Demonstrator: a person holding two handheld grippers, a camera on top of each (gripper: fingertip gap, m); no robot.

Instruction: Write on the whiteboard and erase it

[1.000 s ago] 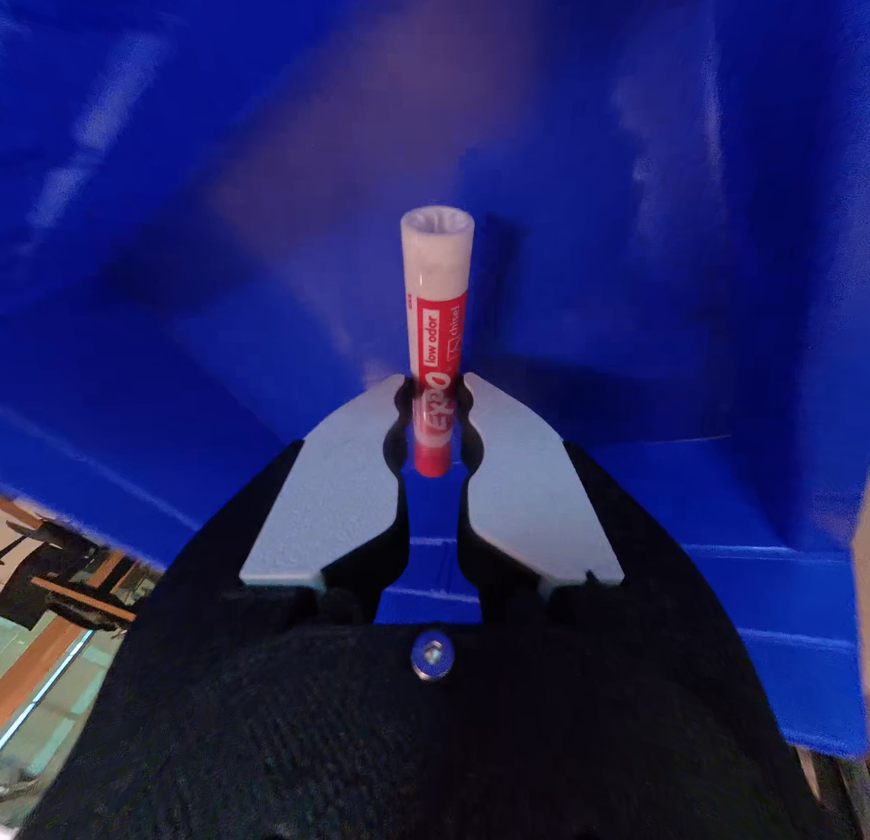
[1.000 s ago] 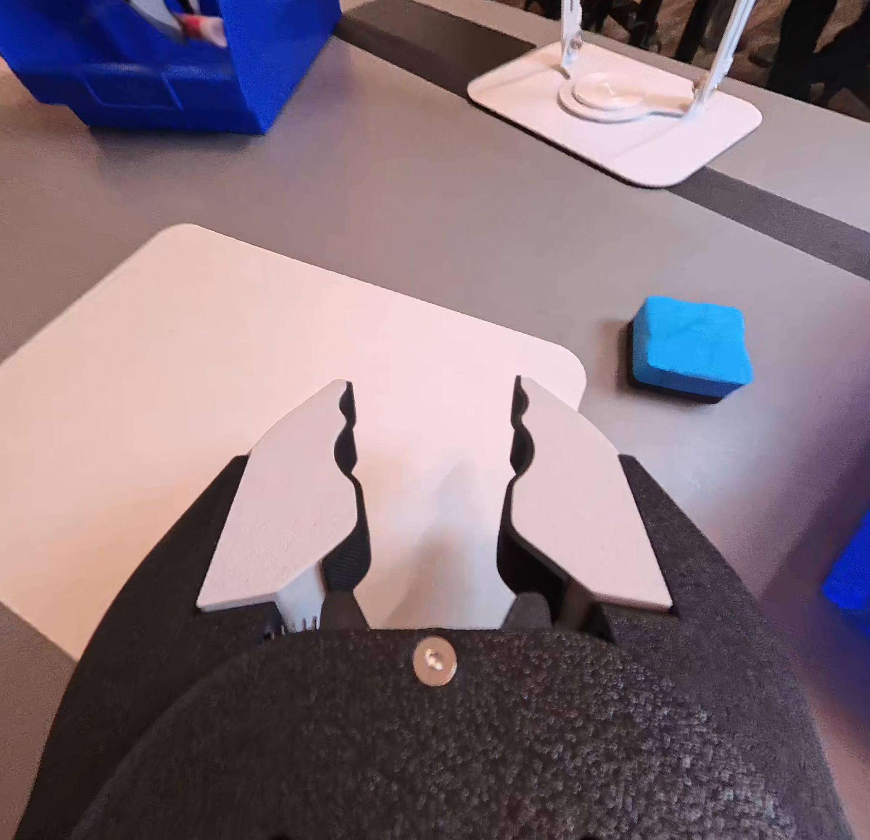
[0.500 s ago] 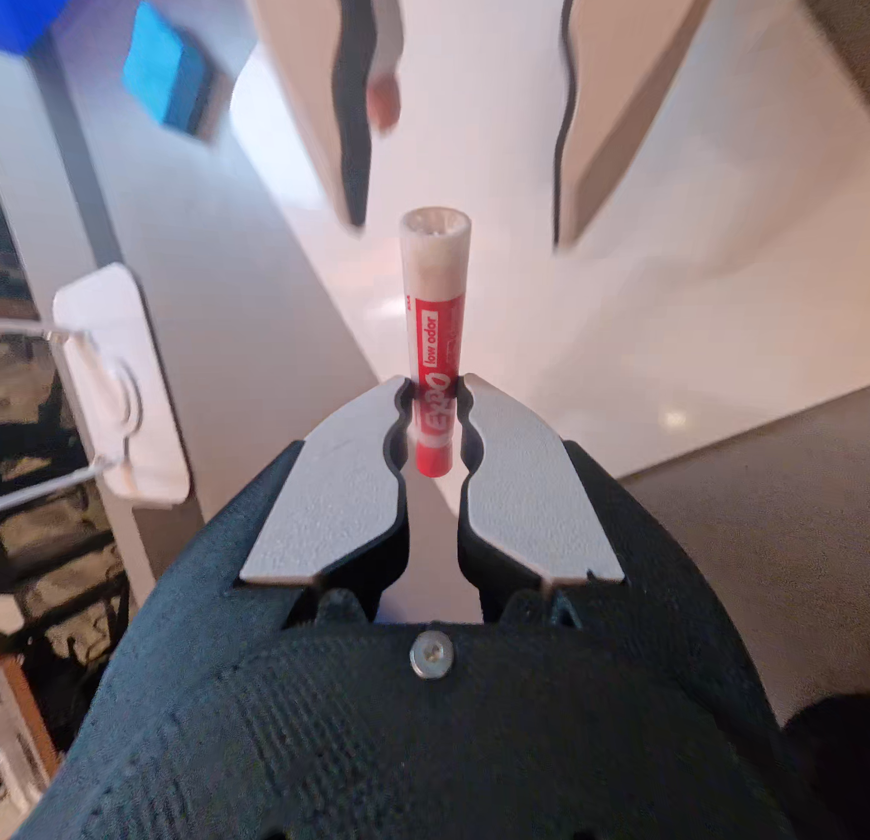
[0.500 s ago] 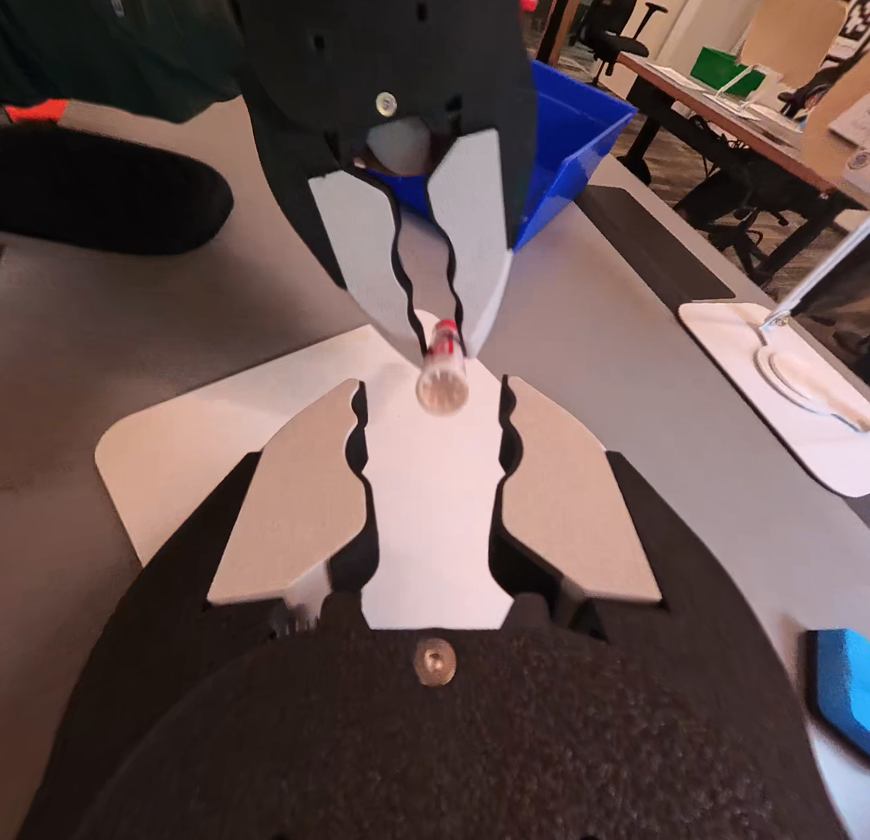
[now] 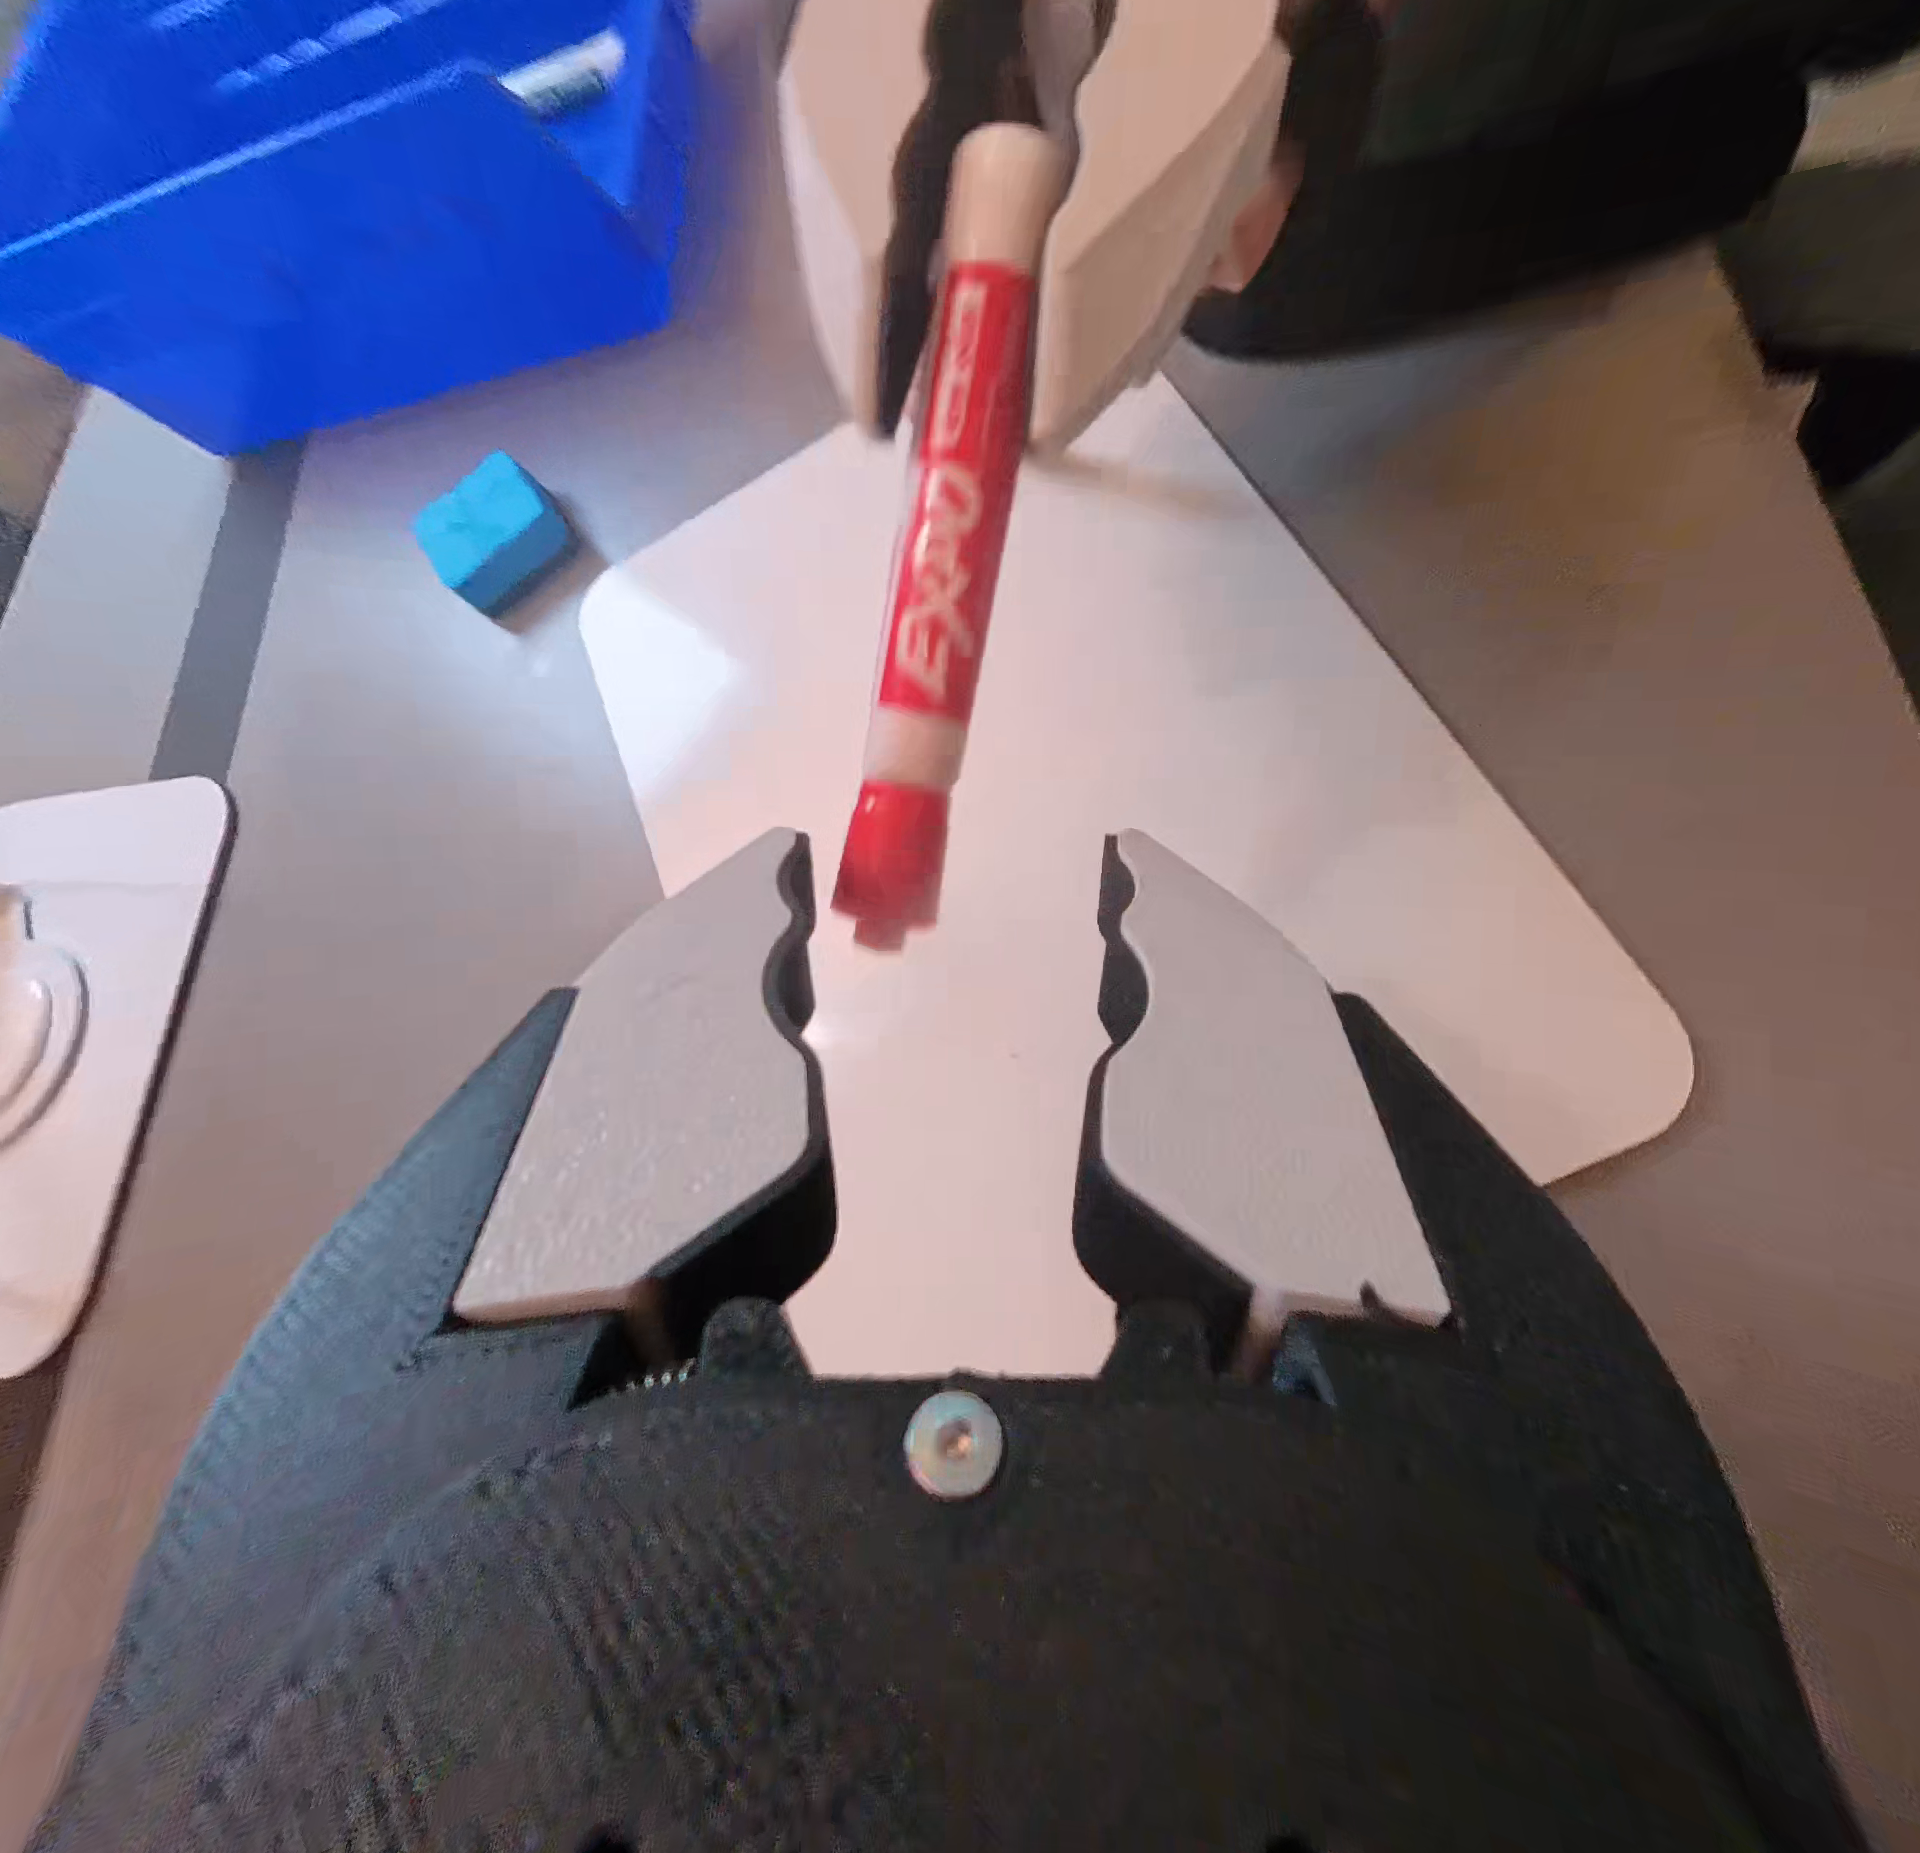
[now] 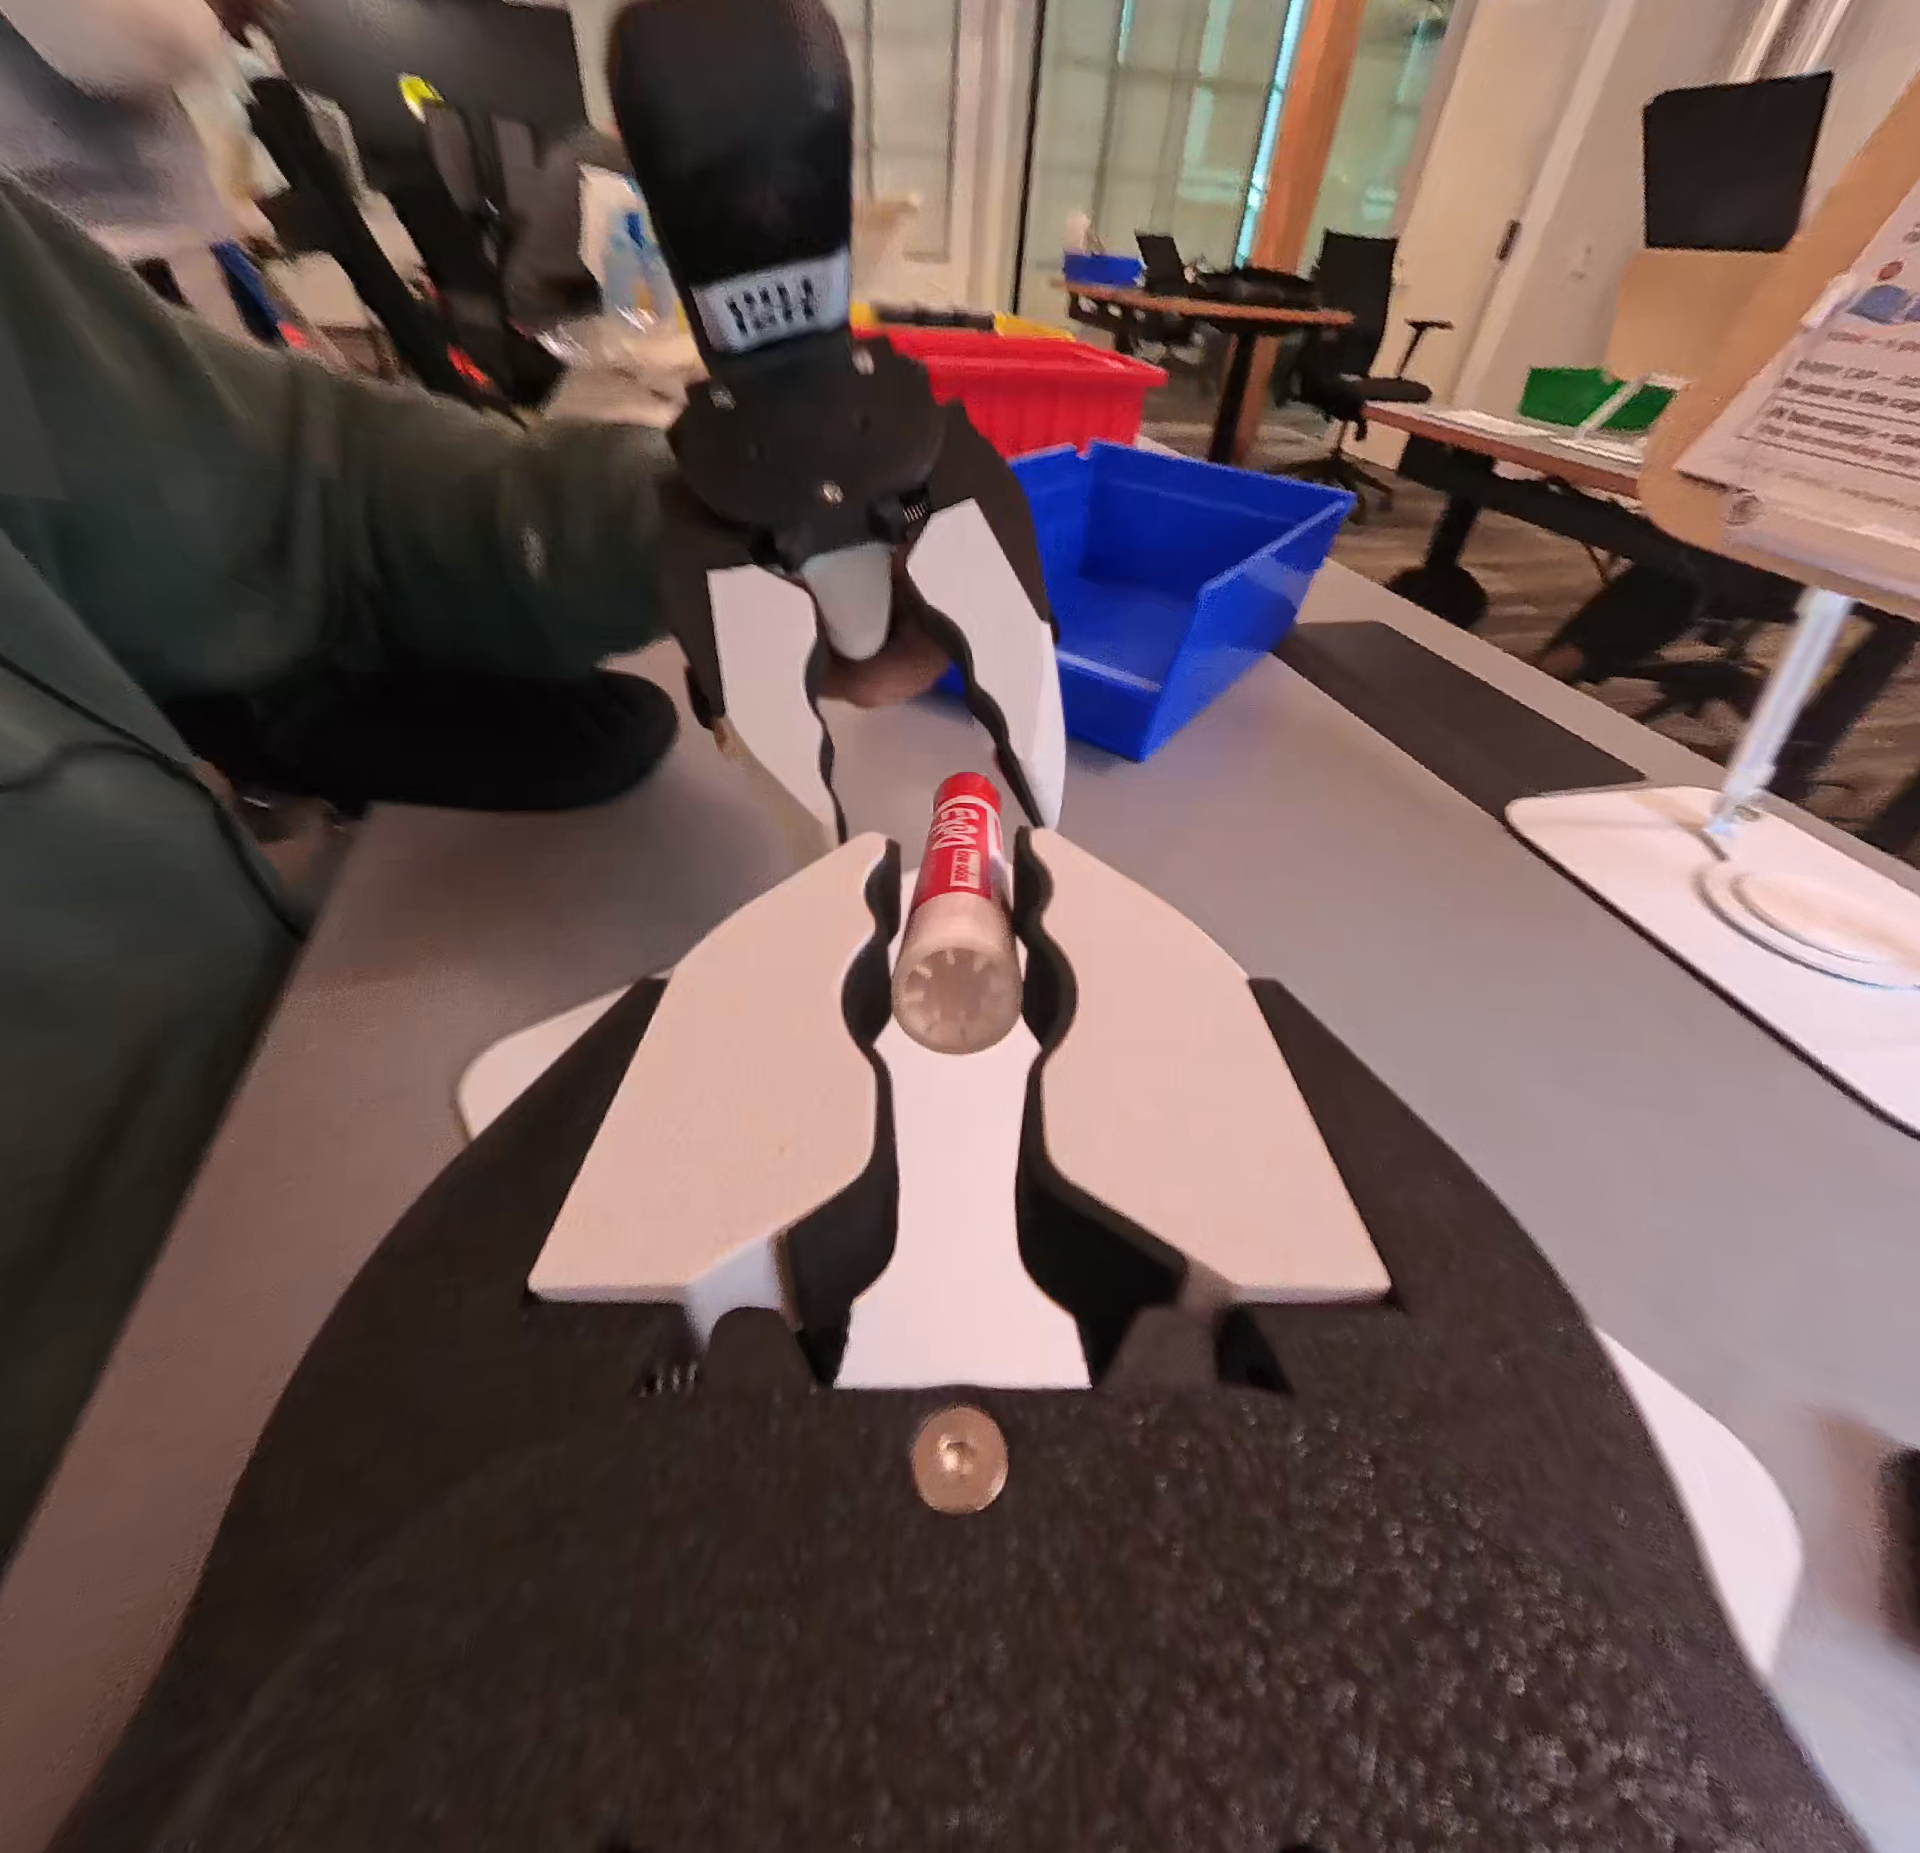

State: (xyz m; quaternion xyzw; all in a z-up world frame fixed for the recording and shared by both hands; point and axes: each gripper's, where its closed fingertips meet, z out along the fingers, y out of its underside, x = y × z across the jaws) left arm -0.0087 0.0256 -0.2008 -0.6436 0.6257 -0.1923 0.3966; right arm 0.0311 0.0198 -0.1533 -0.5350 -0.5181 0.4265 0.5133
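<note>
Right gripper [image 6: 956, 847]: white fingers are clamping the white rear end of the red-capped, red-labelled dry-erase marker [image 5: 940, 577], holding it in the air above the flat white whiteboard [image 5: 1299, 764].
Left gripper [image 5: 956, 847]: jaws are standing apart, gripping nothing; the marker's red cap is hanging just beside the left finger.
Whiteboard: is lying flat on the grey table [image 5: 395, 764].
Blue foam eraser block [image 5: 494, 530]: is sitting on the table just off one whiteboard corner.
Blue plastic bin [image 5: 312, 245]: is standing beyond the eraser.
</note>
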